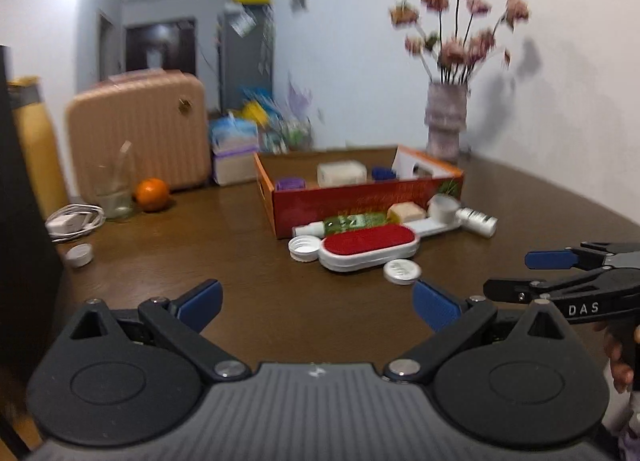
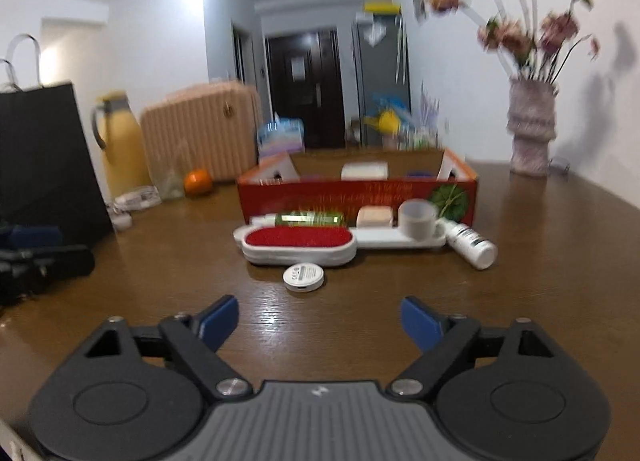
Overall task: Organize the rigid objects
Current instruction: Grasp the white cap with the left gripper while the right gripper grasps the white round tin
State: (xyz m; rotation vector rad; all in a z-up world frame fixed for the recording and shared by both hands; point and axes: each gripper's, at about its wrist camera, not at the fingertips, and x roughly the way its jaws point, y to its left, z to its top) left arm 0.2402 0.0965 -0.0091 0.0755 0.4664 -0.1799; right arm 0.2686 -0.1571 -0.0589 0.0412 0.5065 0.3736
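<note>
Tin [image 2: 303, 277] before brush [image 2: 298, 247], box [image 2: 356, 197] behind; both grippers [image 1: 318, 307] [image 2: 320, 323] spread, empty.

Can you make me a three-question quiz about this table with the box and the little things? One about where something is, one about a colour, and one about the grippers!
1. Where is the small round tin?
A. inside the box
B. on the table, in front of the lint brush
C. beside the vase

2. What colour is the lint brush's top?
A. red
B. green
C. yellow

3. How is the right gripper?
A. shut on the tin
B. shut on a bottle
C. open, holding nothing

Answers:
1 B: the tin lies on bare table, nearer the camera than the brush.
2 A: the oval pad on its white body is red.
3 C: its blue pads stand wide apart with only table between them.
</note>
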